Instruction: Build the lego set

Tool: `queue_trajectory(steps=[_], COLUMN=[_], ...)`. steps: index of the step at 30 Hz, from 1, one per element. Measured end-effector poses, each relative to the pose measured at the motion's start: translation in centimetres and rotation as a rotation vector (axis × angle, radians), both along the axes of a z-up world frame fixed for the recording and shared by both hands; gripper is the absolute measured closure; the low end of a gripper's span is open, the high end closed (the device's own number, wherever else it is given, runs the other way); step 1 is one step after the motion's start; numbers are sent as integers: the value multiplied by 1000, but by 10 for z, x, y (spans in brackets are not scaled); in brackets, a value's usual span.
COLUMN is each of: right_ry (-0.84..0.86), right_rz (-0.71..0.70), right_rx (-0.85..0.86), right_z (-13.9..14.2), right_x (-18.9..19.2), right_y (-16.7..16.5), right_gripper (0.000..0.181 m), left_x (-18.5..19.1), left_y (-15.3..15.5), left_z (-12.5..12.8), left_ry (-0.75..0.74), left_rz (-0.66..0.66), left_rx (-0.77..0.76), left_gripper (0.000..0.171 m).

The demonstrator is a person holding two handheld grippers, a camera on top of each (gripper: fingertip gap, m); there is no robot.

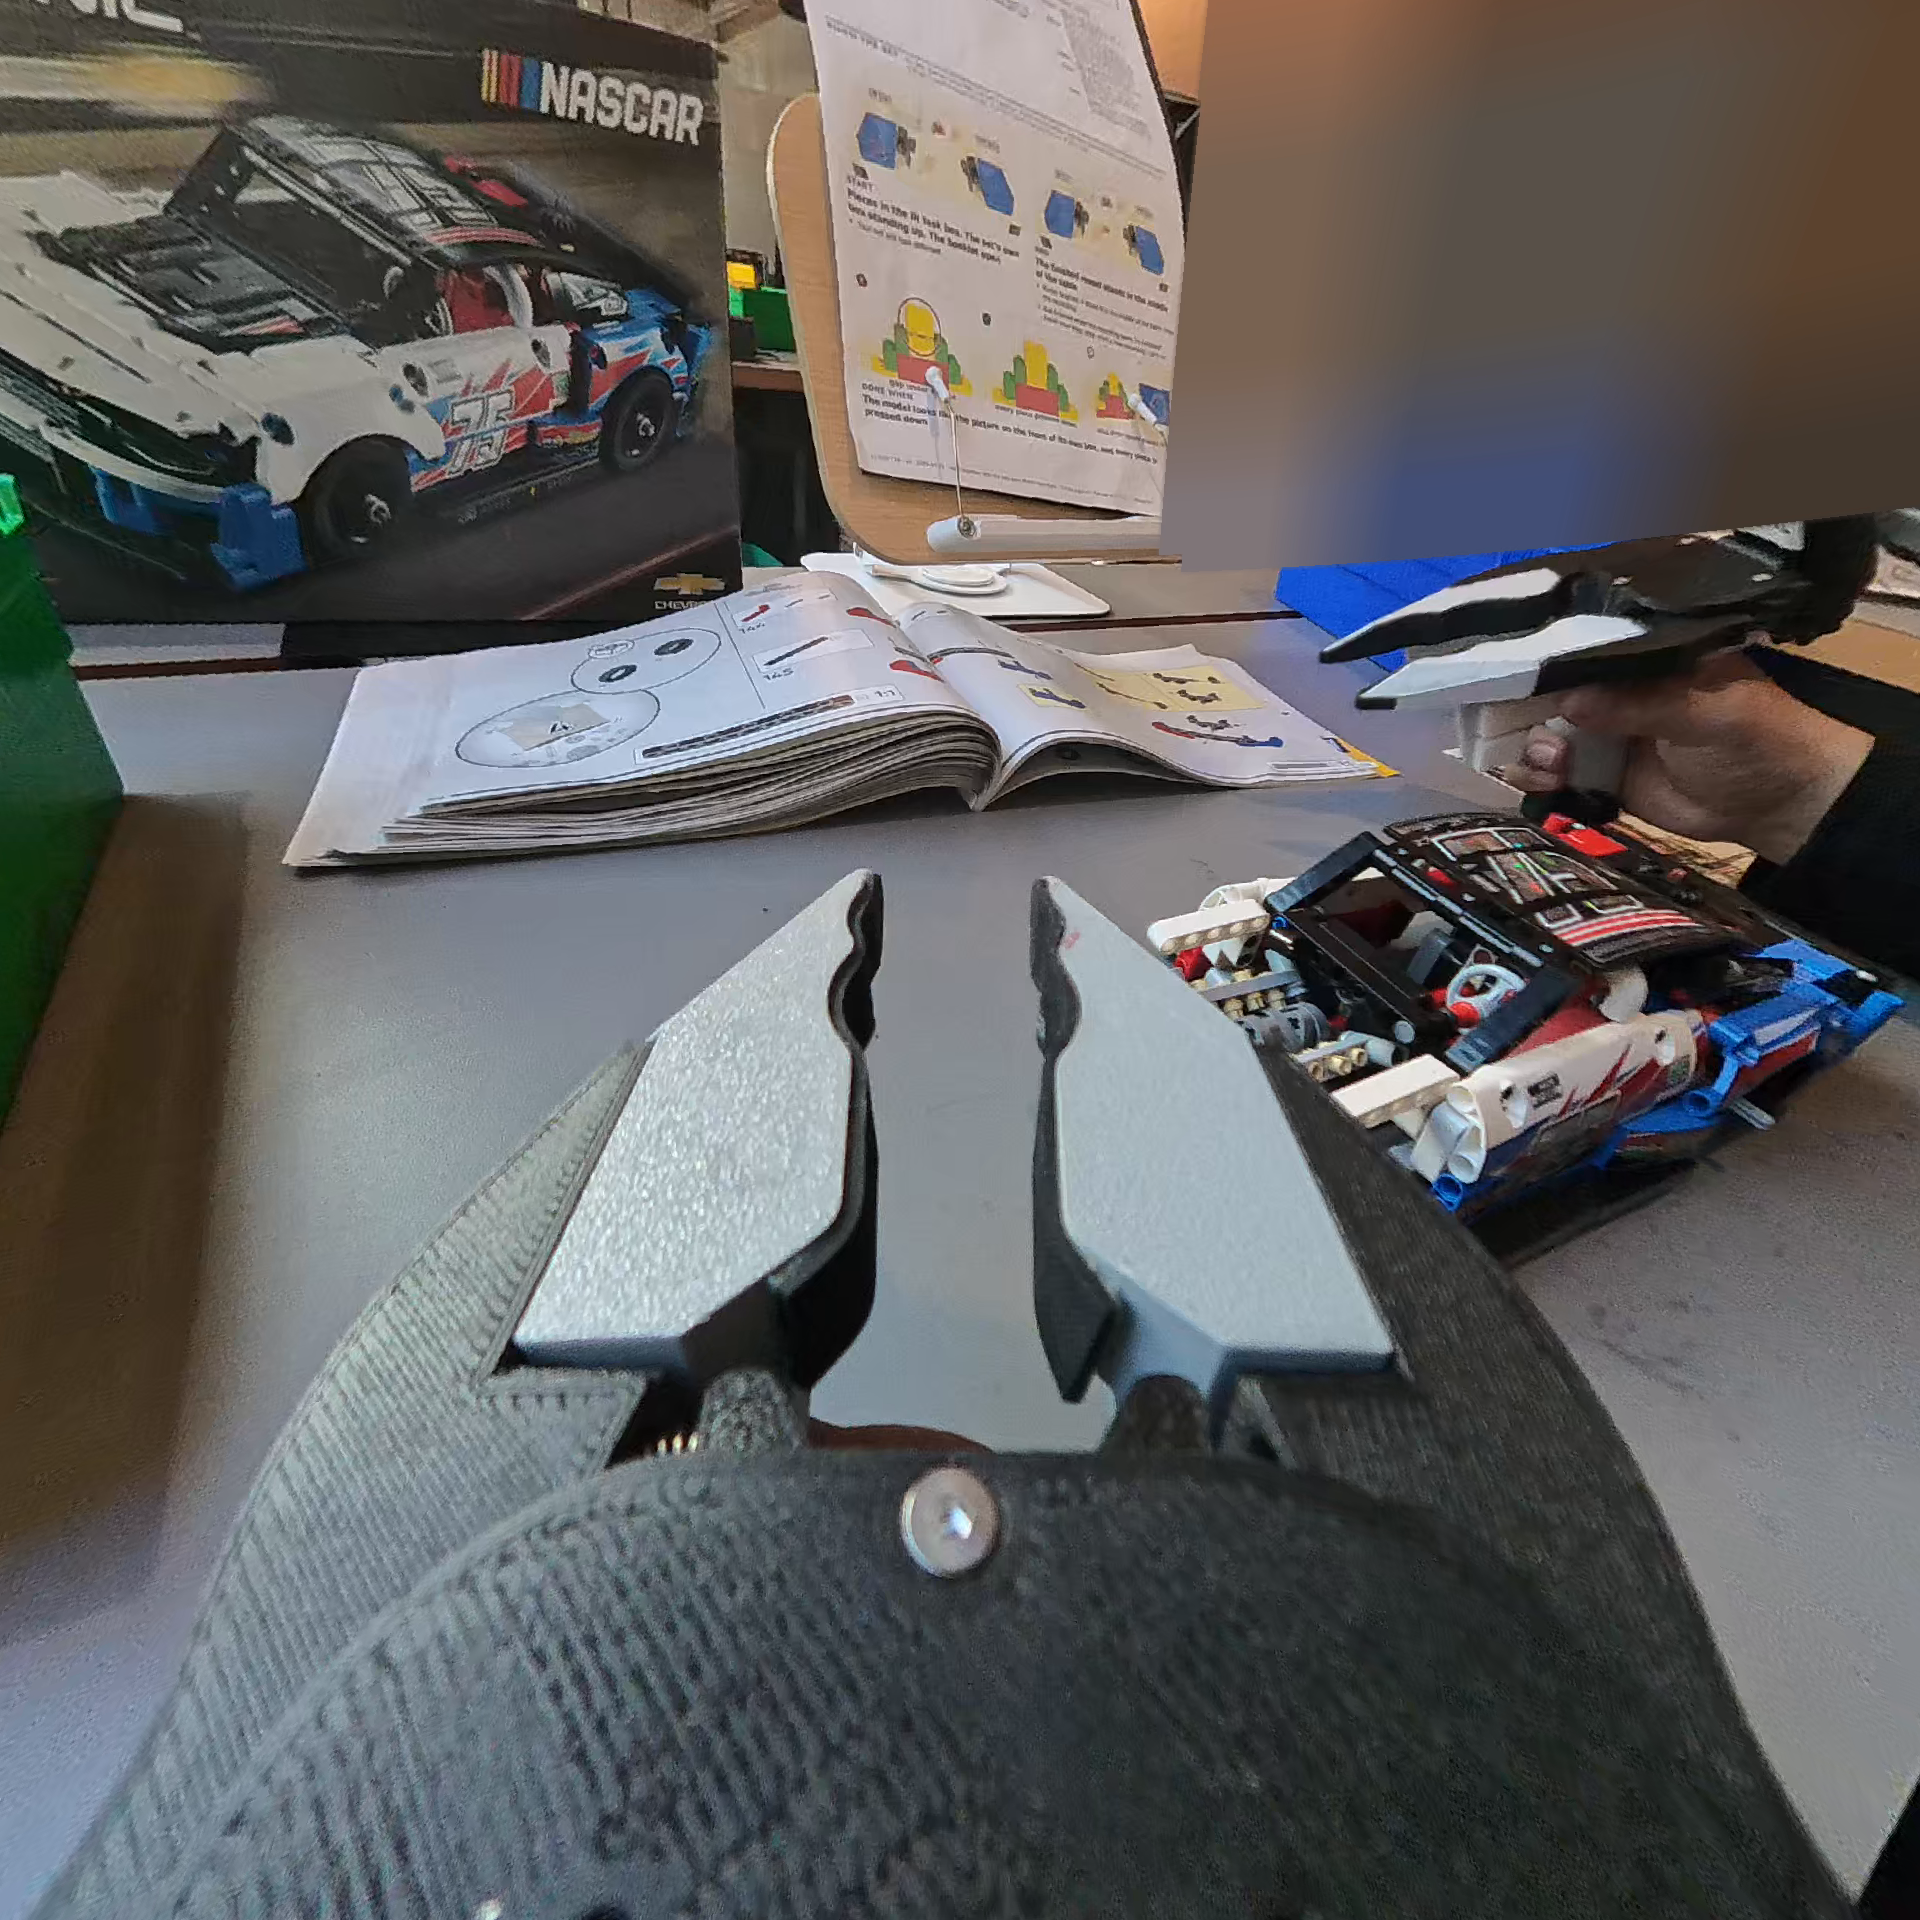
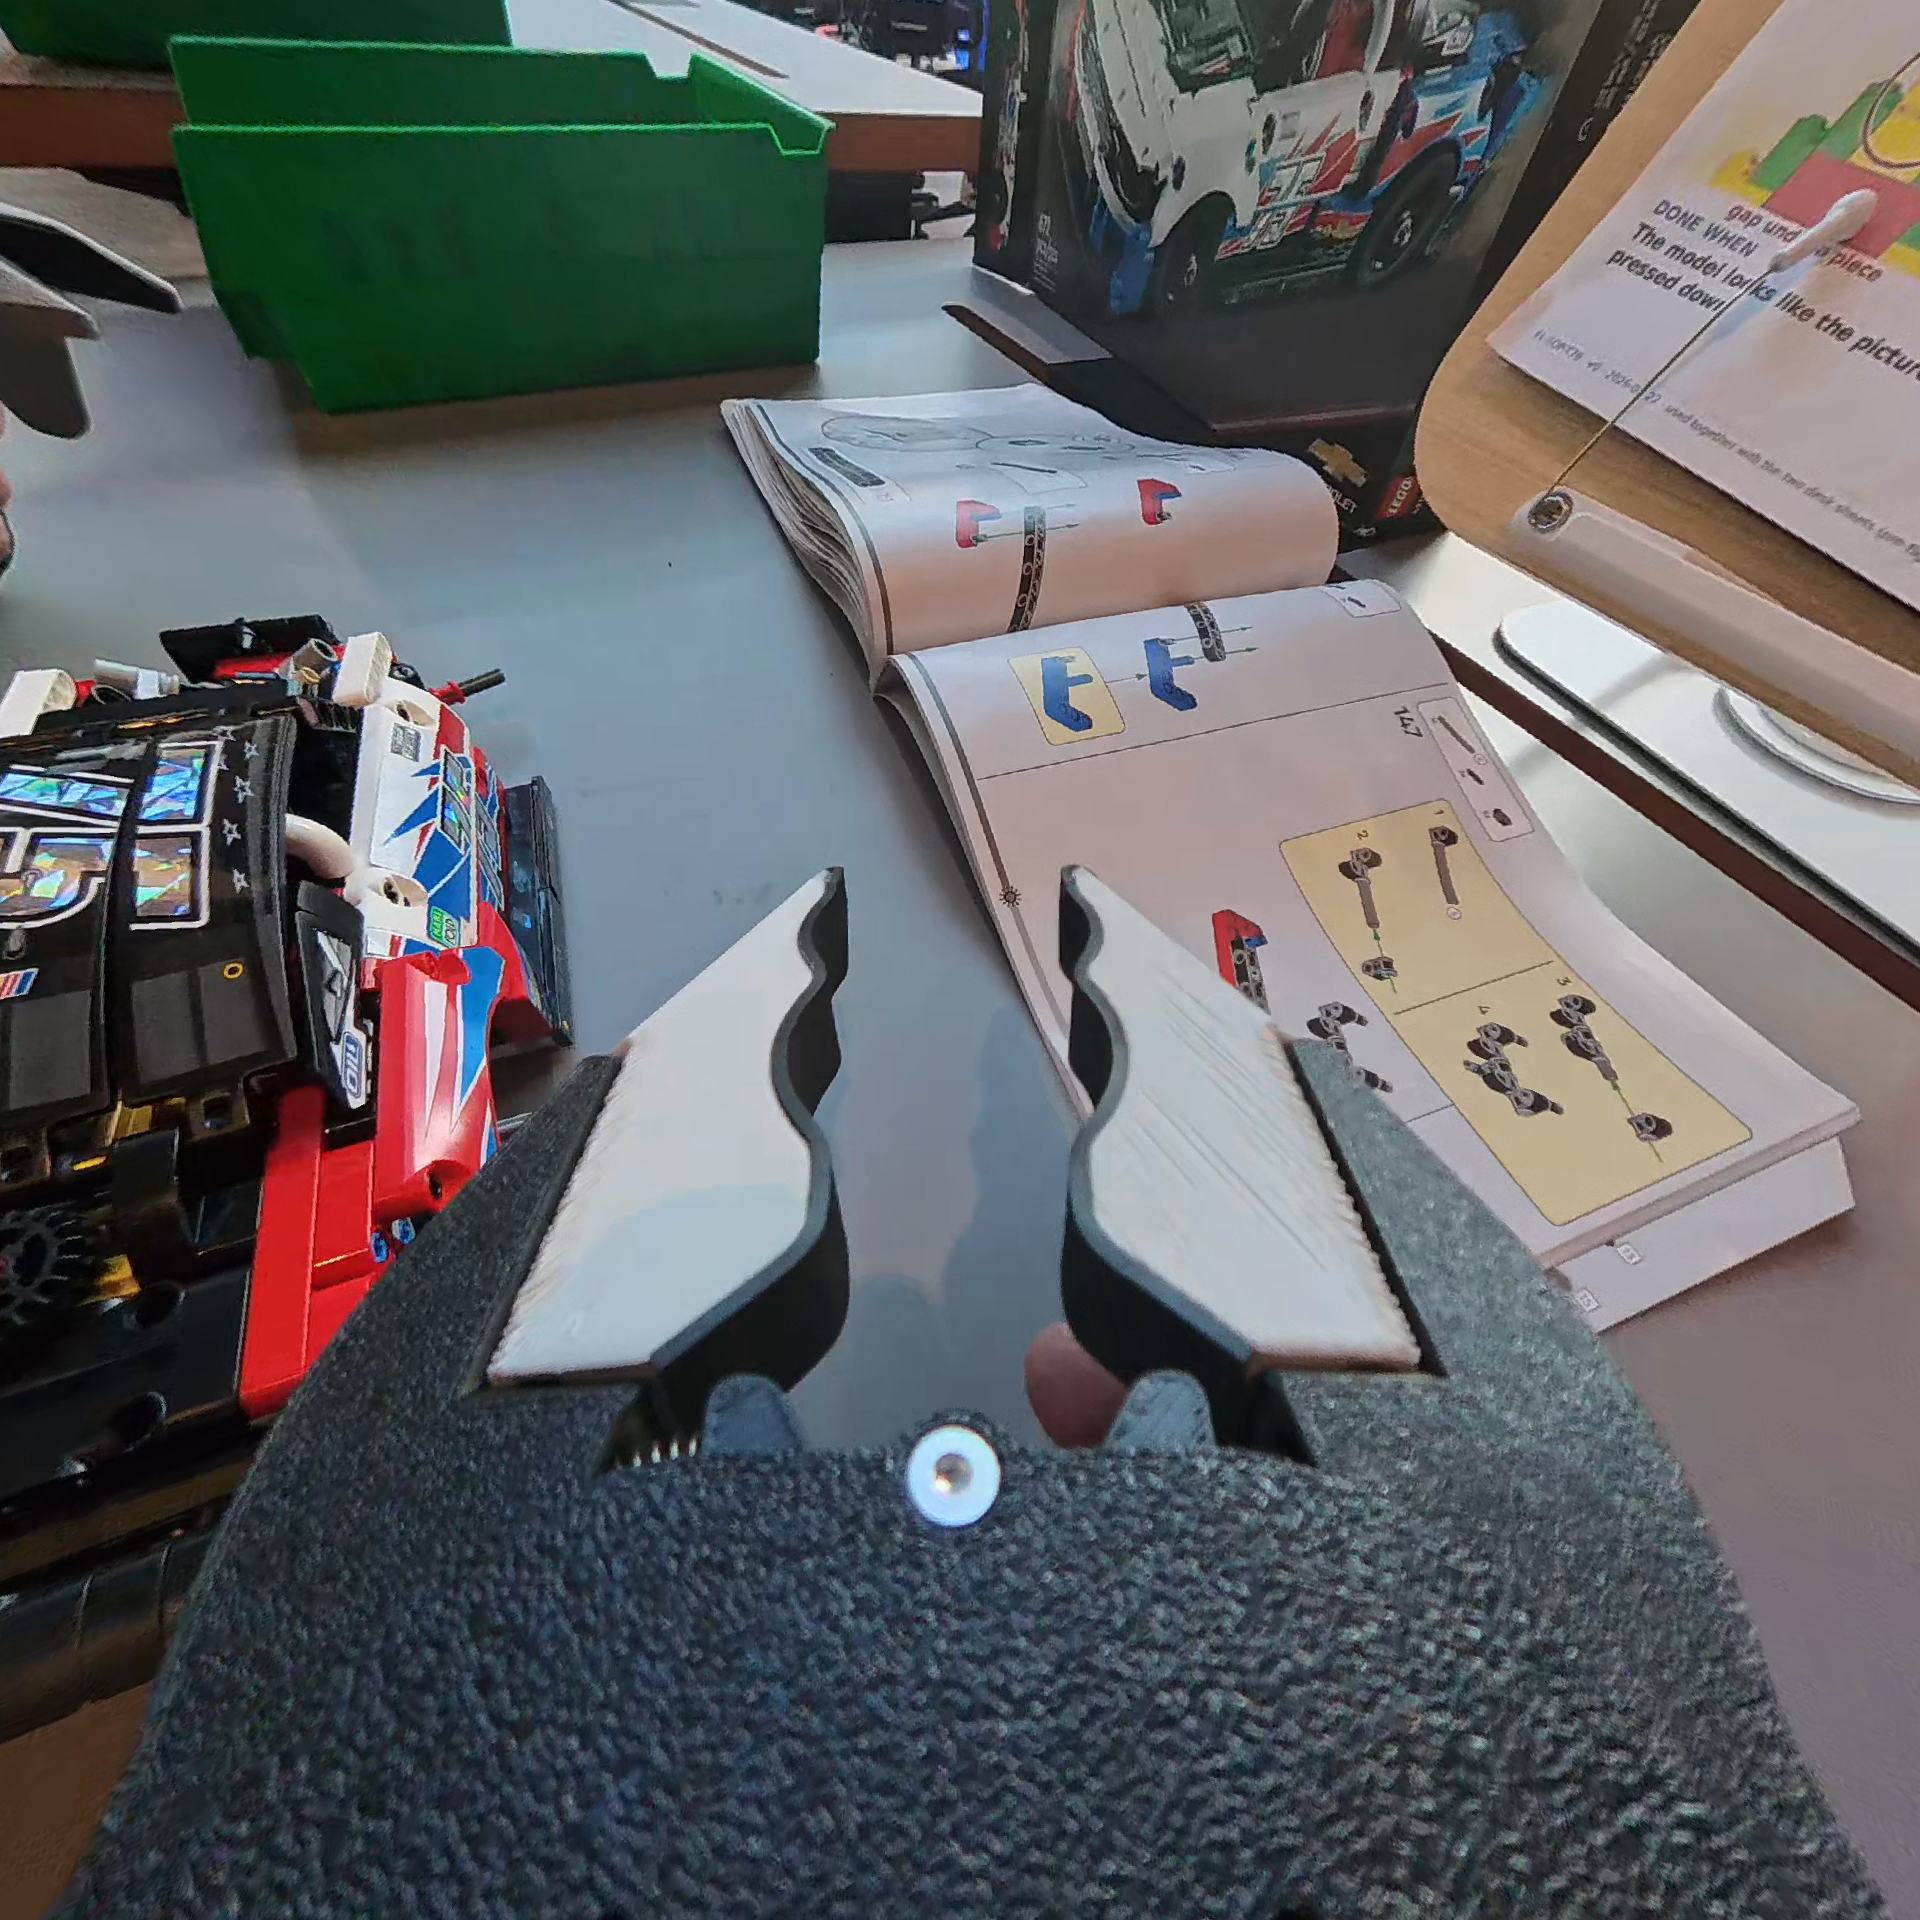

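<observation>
Both tongs, left (image 1: 956, 914) & right (image 2: 951, 904), hang parted and empty over the grey surface (image 1: 582, 997) beside the half-built red-white-blue-black brick race car (image 1: 1538, 997); careless approach could dislodge loose panels.

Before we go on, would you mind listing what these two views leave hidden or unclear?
- Lego car: in the right wrist view the left edge cuts off most of it, and the right claw body covers its near corner.
- Green bin: the left wrist view's left edge crops it; contents unseen.
- Instruction booklet: step drawings too small in the left wrist view.
- Area behind the mosaic patch, upper right of the left wrist view: hidden.
</observation>
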State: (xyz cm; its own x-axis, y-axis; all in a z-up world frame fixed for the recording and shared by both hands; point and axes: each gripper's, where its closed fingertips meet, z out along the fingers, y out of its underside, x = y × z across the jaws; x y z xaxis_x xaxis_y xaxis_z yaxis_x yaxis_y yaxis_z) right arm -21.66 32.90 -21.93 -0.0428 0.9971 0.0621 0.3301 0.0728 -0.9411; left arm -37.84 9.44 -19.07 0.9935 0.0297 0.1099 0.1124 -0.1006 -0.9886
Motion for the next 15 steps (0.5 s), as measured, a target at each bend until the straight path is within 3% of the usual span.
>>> queue_trajectory(steps=[5,7,9,11,13,15], right_ry=[55,86,122,104,101,80], right_rz=[-10,-18,-18,-19,11,15], right_rx=[-19,-26,-44,-37,-29,19], right_z=[9,16,20,15,15,13], right_x=[5,9,11,11,9,7], right_y=[7,8,6,4,-5,-8], right_gripper=[141,142,143,143,143,143], left_x=[-20,-48,-87,-125,-156,-178], left_y=[1,-11,-35,-59,-73,-75], left_z=[-7,-6,15,29,29,19], left_ry=[-145,-132,-86,-37,-11,25], left_rz=[36,156,317,452,539,572], left_rx=[-34,-77,-71,-130,-224,-301], left_gripper=[137,134,130,109,97,99])
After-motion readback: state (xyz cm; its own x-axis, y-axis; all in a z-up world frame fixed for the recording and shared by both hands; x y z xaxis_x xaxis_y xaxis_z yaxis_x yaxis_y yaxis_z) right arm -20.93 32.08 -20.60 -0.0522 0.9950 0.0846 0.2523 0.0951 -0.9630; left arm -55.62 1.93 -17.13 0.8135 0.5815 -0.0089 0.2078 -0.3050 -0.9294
